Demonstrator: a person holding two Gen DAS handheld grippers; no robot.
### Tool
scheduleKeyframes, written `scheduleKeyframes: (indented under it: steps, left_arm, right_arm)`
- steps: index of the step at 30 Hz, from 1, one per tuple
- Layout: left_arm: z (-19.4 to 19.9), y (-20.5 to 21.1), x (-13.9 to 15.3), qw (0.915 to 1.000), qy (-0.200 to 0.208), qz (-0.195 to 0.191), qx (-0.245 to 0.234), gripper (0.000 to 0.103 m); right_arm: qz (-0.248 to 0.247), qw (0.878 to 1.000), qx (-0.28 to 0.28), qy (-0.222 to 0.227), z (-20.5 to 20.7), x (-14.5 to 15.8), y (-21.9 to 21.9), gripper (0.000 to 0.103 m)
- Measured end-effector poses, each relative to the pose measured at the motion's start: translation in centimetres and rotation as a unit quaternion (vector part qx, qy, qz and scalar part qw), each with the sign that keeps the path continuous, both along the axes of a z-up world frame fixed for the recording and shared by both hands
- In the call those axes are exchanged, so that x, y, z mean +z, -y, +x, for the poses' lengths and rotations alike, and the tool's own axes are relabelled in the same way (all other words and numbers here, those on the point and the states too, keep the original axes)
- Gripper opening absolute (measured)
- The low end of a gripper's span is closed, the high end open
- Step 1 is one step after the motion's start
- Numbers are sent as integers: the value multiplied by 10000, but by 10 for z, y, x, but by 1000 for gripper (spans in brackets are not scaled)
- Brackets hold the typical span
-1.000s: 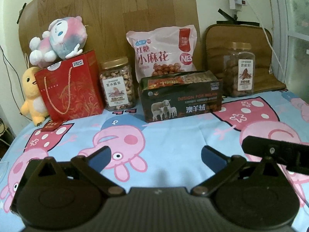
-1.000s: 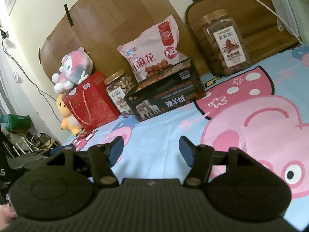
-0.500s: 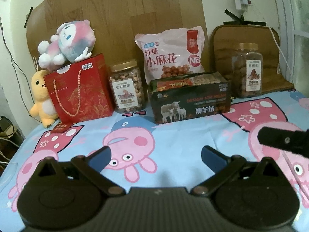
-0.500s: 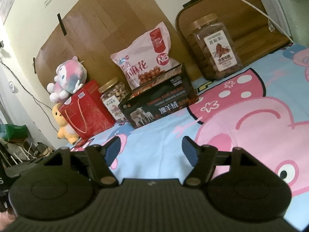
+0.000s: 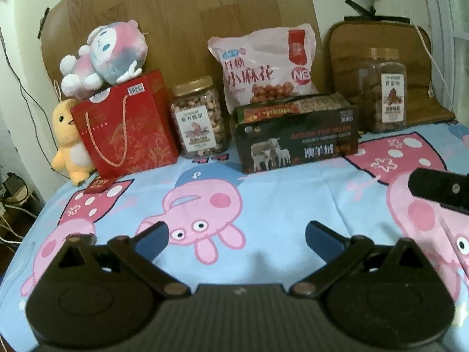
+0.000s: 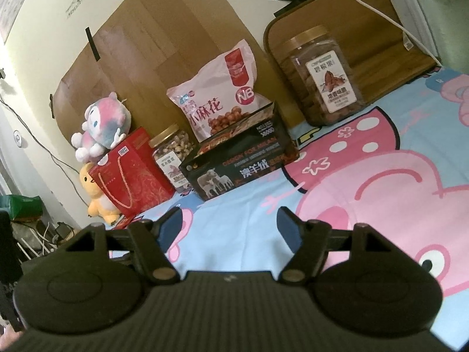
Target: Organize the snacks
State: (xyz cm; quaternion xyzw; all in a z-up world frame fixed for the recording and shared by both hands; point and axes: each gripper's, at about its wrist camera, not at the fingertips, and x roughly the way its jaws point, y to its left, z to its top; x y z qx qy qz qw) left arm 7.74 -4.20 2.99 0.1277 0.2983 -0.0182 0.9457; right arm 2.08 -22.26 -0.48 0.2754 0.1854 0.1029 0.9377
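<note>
Snacks line the back of the table: a red gift bag [image 5: 126,129] [image 6: 132,173], a nut jar with a gold lid [image 5: 199,117] [image 6: 173,155], a pink snack bag [image 5: 263,64] [image 6: 219,96], a black box [image 5: 296,138] [image 6: 237,164] holding a snack pack, and a tall jar [image 5: 387,91] [image 6: 322,76] at the right. My left gripper [image 5: 236,234] is open and empty above the cloth, well short of the snacks. My right gripper [image 6: 228,224] is open and empty; part of it shows at the right of the left wrist view [image 5: 439,190].
A Peppa Pig cloth [image 5: 278,199] [image 6: 366,176] covers the table. A pink plush [image 5: 102,55] sits on the gift bag; a yellow plush [image 5: 69,143] stands at its left. A small red packet [image 5: 99,183] lies in front. Wooden boards lean on the wall; cables hang at left.
Both grippers have drawn back and tilted slightly; the snacks sit a little lower and farther right in the left view. Both stay open. Nothing on the table has moved.
</note>
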Motion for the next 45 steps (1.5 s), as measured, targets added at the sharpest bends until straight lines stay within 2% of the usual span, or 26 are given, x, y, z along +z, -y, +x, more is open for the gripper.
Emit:
scheduleKeyframes:
  steps: [10,45]
  left_arm:
    - [3,-4,-4,9992,-381,-87,25,103]
    - [8,-8,-10,9980,-583,-41,223,103]
  right_arm:
    - [33,10000,-59,-4,-1,0,1,74]
    - [84,9999,-55,-18,-1,-3,1,74]
